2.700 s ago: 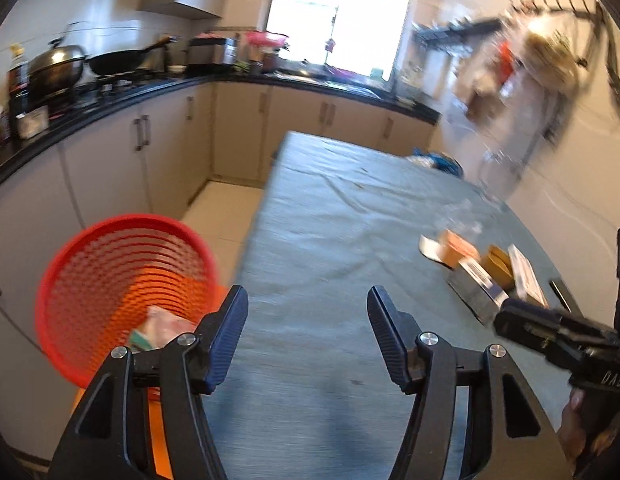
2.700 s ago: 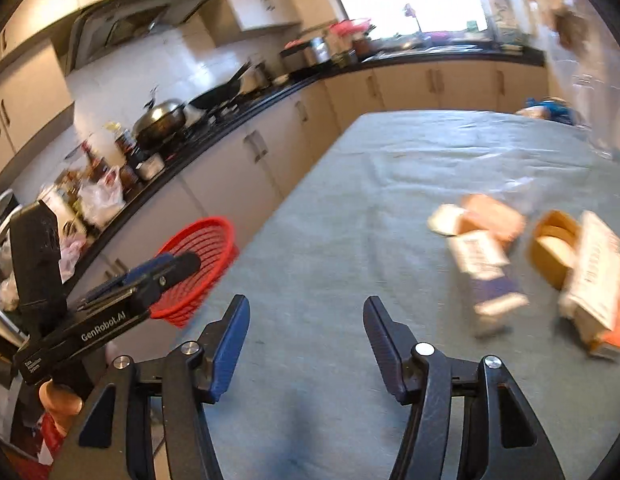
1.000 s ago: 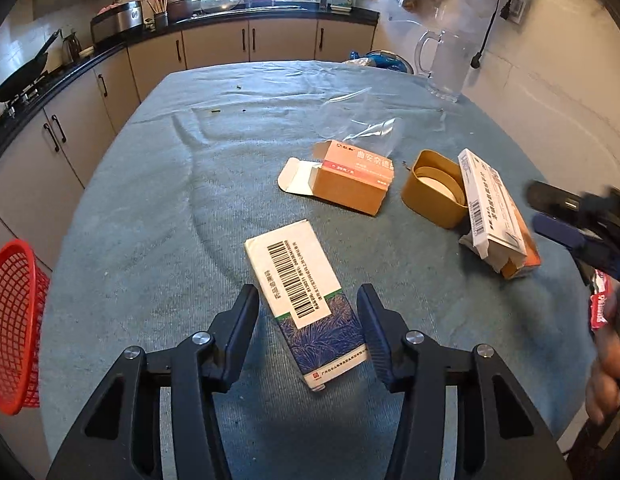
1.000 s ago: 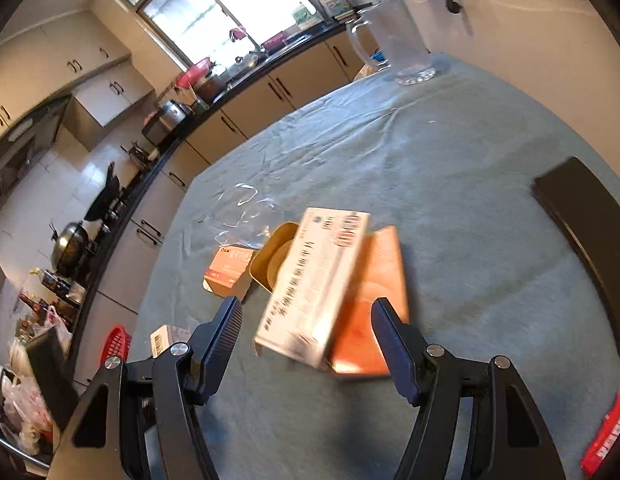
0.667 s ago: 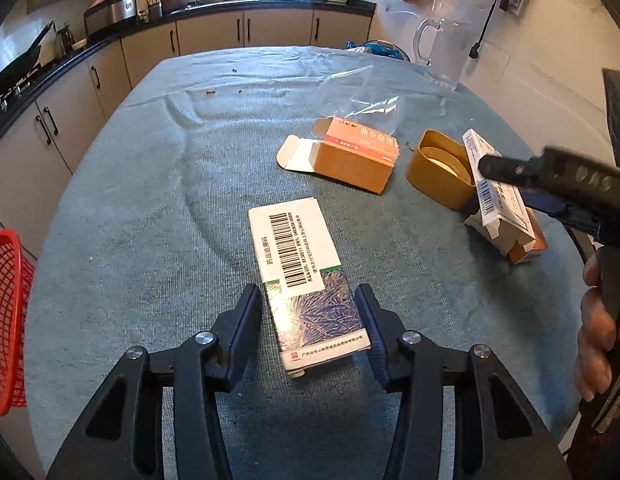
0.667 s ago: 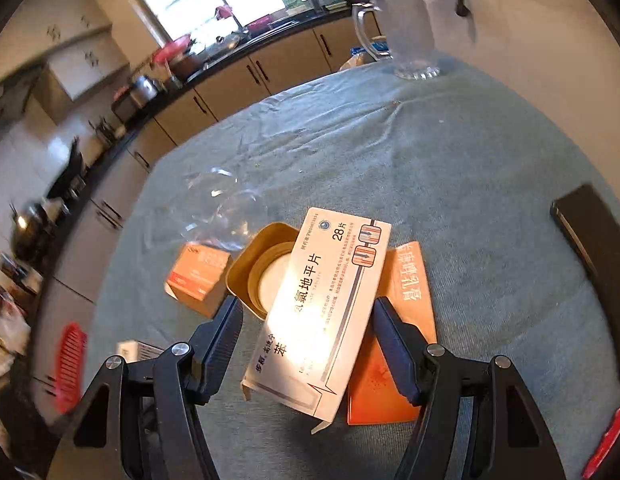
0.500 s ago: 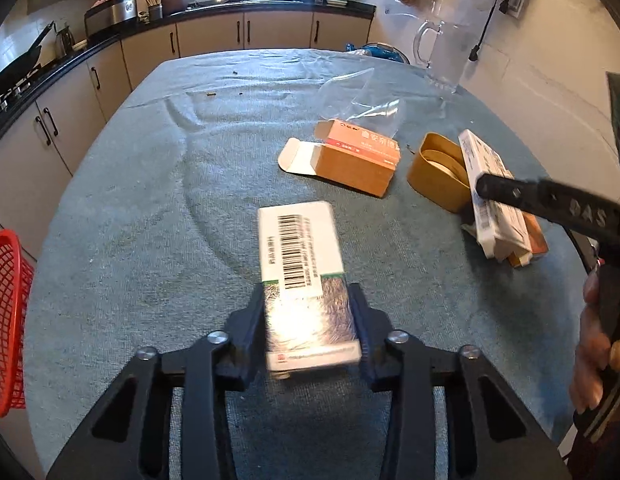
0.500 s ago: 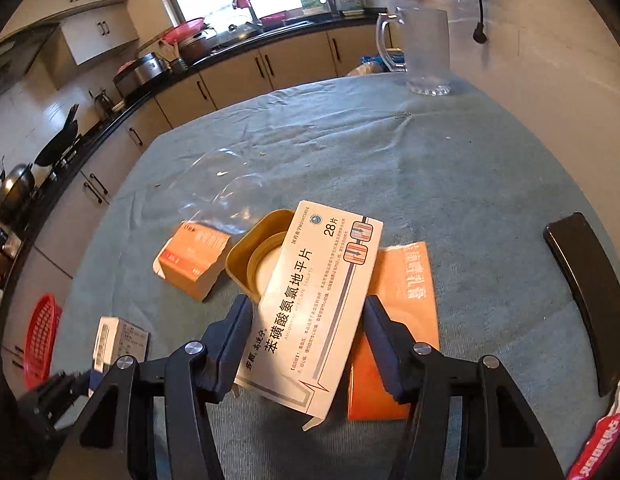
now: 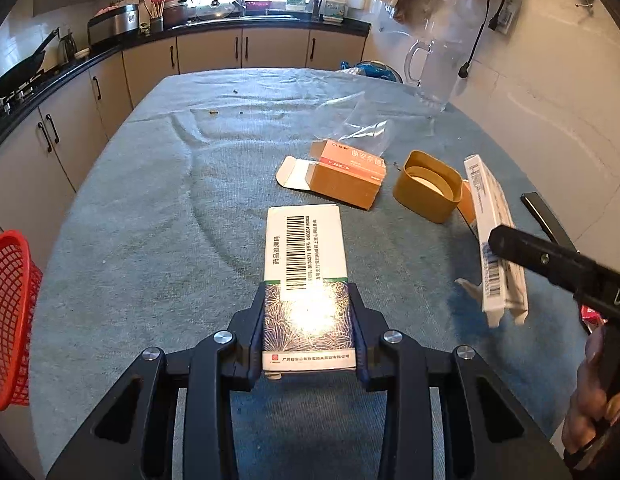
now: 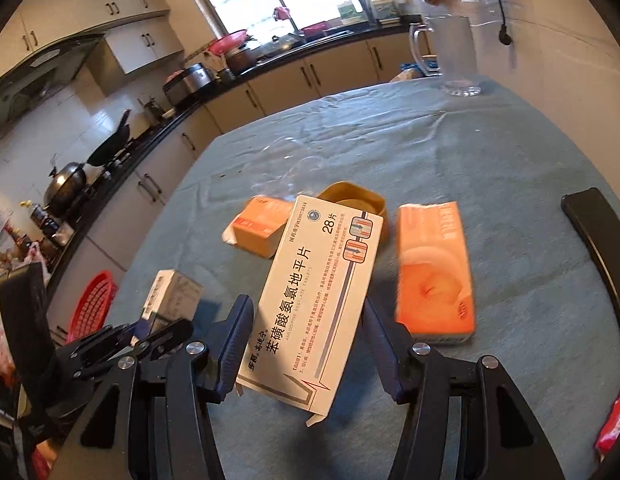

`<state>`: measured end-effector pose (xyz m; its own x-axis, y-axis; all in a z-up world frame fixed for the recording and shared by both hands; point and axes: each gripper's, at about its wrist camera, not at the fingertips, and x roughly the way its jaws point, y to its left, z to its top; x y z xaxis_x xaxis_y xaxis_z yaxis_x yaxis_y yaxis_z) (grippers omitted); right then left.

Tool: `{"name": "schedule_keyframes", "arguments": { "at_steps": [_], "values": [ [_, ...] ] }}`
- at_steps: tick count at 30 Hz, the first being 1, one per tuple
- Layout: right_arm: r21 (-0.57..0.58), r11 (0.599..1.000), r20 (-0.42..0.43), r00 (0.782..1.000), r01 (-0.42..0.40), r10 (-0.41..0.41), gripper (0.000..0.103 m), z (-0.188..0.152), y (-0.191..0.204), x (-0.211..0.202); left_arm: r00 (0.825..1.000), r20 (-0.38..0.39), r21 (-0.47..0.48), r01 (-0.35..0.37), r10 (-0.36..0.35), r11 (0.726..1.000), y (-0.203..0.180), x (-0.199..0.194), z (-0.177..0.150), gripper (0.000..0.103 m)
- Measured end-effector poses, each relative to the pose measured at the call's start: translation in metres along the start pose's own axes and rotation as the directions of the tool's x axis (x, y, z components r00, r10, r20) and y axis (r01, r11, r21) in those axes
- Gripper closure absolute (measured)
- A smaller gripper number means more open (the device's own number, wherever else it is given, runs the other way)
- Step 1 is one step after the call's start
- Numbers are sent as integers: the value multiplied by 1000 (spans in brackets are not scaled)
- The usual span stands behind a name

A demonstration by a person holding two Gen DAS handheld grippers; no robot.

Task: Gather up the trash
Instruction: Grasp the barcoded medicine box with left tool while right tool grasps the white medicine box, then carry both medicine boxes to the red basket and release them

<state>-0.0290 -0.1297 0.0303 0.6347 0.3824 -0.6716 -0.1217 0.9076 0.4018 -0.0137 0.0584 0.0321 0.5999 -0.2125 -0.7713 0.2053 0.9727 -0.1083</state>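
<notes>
My left gripper (image 9: 309, 322) is shut on a white and blue barcode box (image 9: 306, 264), lifted off the table. The same box (image 10: 172, 294) shows in the right wrist view. My right gripper (image 10: 310, 332) is shut on a long white tablet box (image 10: 318, 284), also seen at the right of the left wrist view (image 9: 496, 240). An orange box (image 10: 432, 268), a brown open carton (image 9: 346, 174), a tan round tub (image 9: 428, 190) and a clear plastic bag (image 9: 358, 124) lie on the table.
A red mesh basket (image 9: 8, 316) stands off the table's left edge. The table has a blue-grey cloth (image 9: 150, 216). A glass jug (image 9: 434, 68) stands at the far right. A black flat object (image 10: 598, 236) and a red wrapper (image 10: 614, 420) lie at the right edge.
Both grippers have closed on their boxes. The left lifted the barcode box off the cloth; the right raised the white tablet box off the orange box.
</notes>
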Motion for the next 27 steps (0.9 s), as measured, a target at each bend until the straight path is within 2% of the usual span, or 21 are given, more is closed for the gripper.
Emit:
{"name": "schedule_keyframes", "arguments": {
  "at_steps": [11,27],
  "values": [
    [-31,998,-8,998,-59,59,43,-10,18,0,998,44,-18,-51,52,999,13,-21,-7,69],
    [-72,993,-49,995,-92,89,43,-14,43,11,993,74,-67,-86,91,994,41,-38,-14,69]
  ]
}}
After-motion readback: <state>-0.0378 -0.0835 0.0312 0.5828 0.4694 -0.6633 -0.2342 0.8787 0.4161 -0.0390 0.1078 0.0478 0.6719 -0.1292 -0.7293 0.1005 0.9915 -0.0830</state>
